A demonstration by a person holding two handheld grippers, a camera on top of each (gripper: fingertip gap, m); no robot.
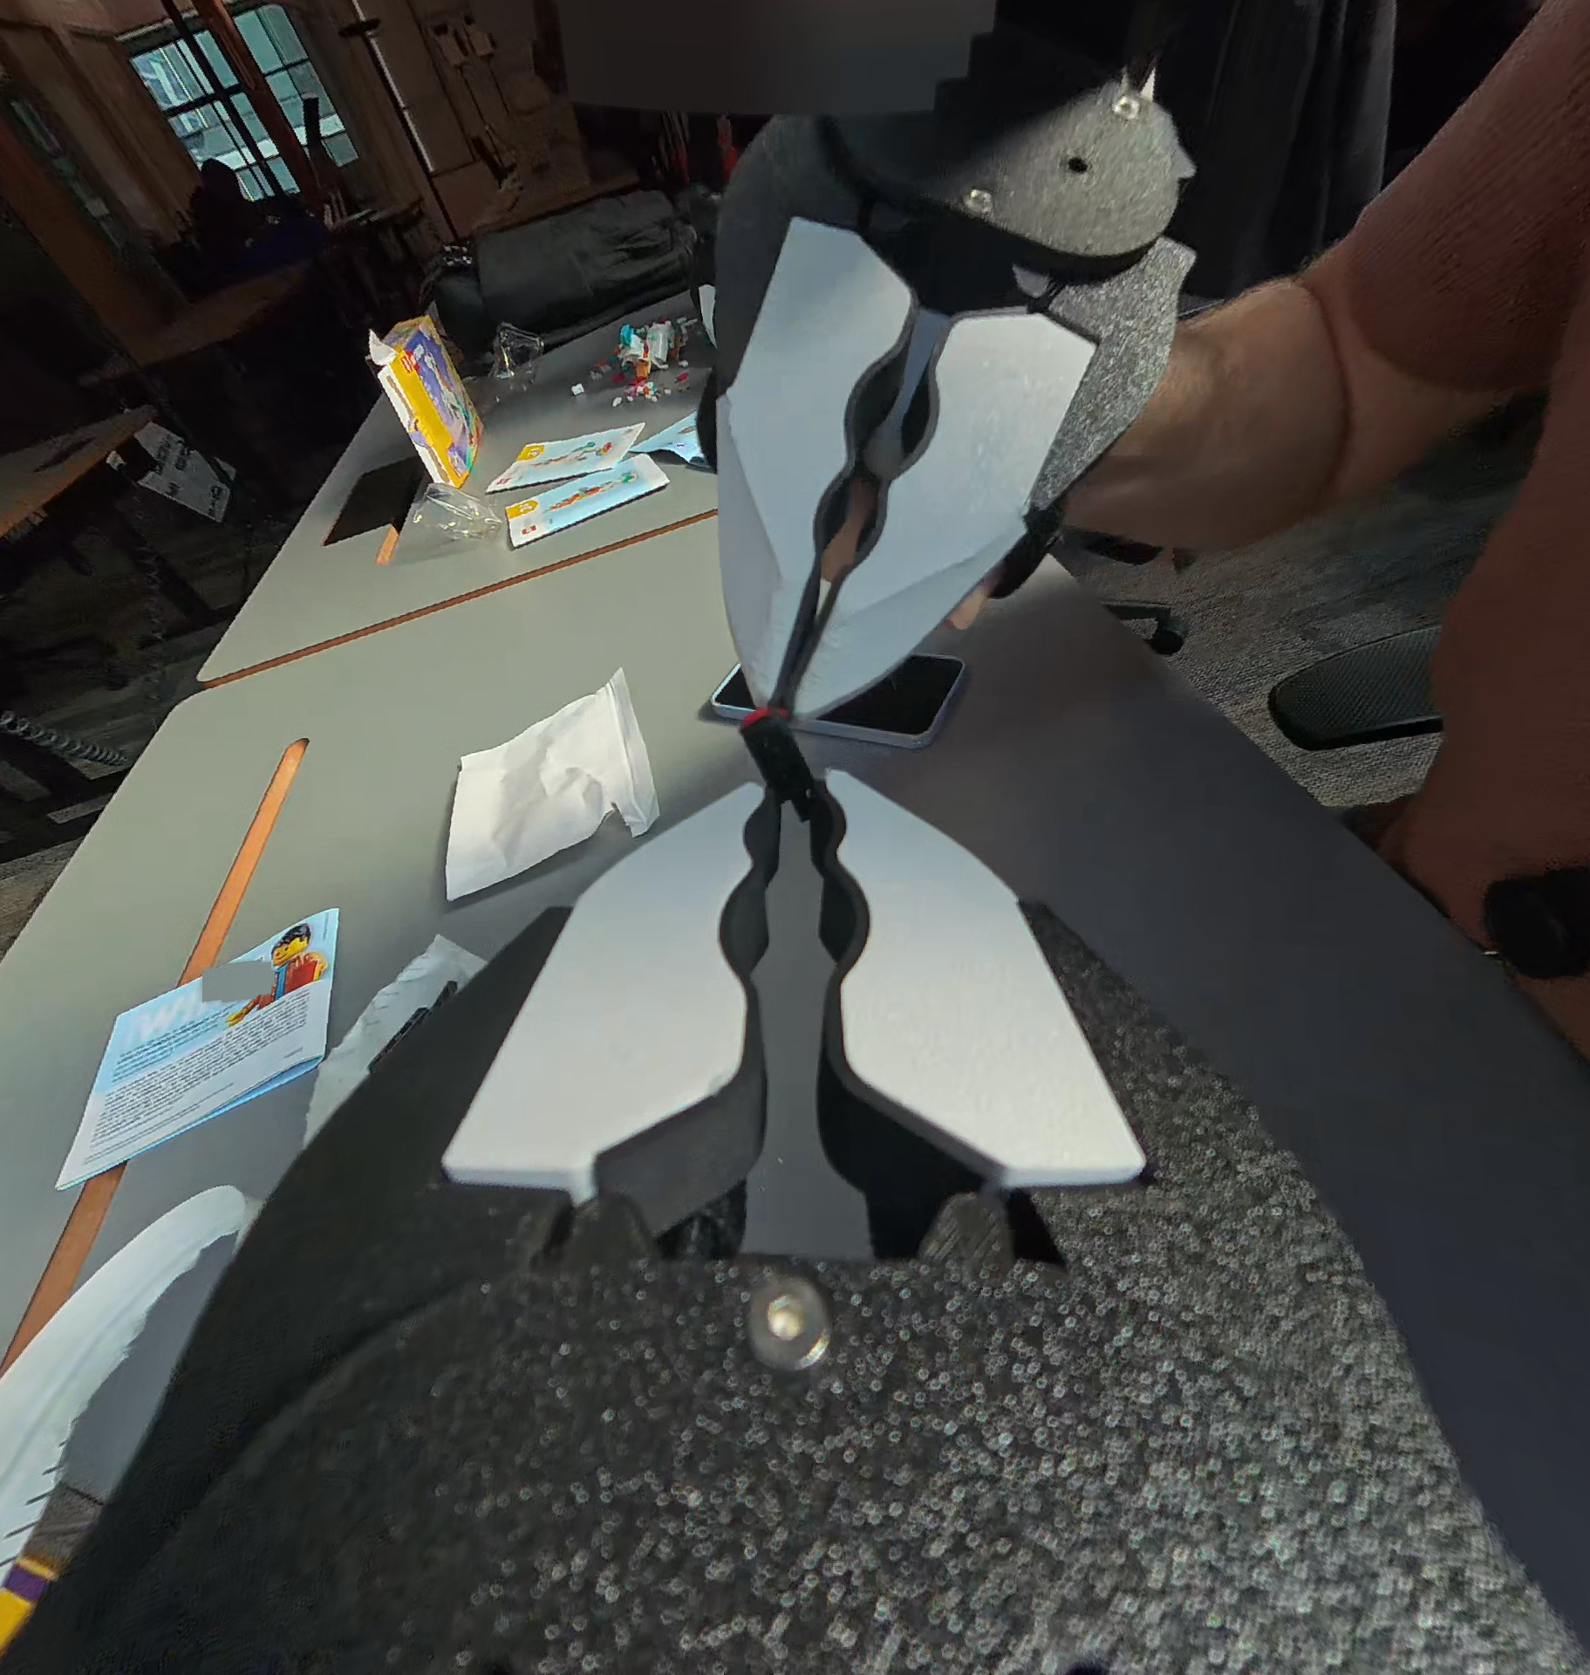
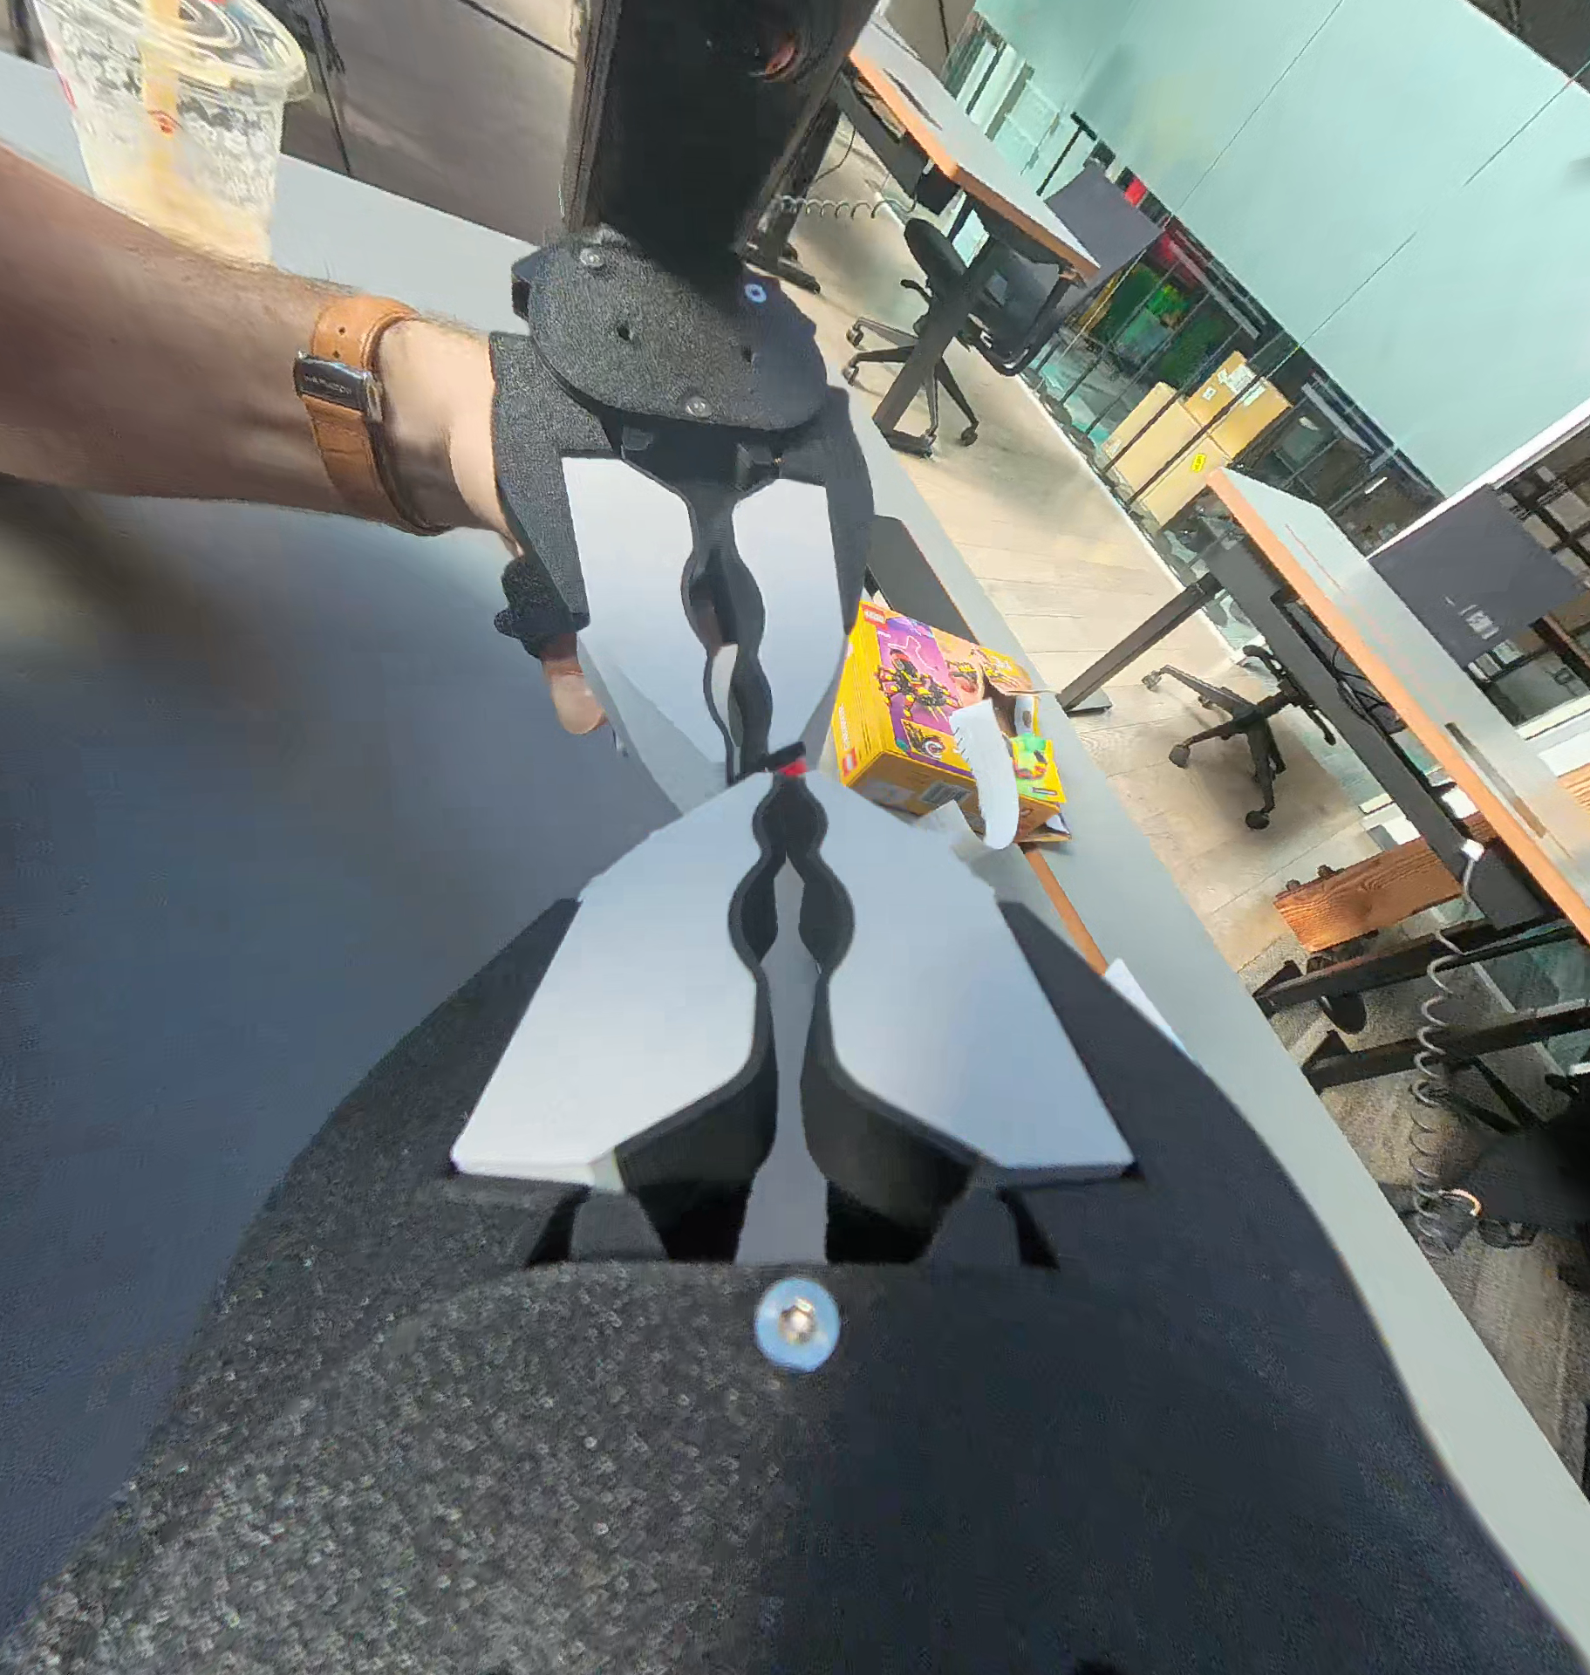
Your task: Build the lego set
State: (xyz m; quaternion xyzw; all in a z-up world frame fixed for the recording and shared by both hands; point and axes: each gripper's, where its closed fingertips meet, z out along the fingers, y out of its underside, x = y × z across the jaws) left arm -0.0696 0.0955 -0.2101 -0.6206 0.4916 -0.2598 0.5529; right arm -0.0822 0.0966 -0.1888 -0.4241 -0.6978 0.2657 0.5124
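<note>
Both tongs (image 1: 786,798) pinching slim black-and-red piece (image 1: 777,752)

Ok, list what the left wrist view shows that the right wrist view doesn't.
Only the left wrist view: a white paper bag, a phone, instruction booklets and loose bricks. Only the right wrist view: a plastic cup, a purple-and-yellow box and office chairs. Both: the left gripper and right gripper tip to tip, pinching a small black-and-red piece above the grey table.
</note>
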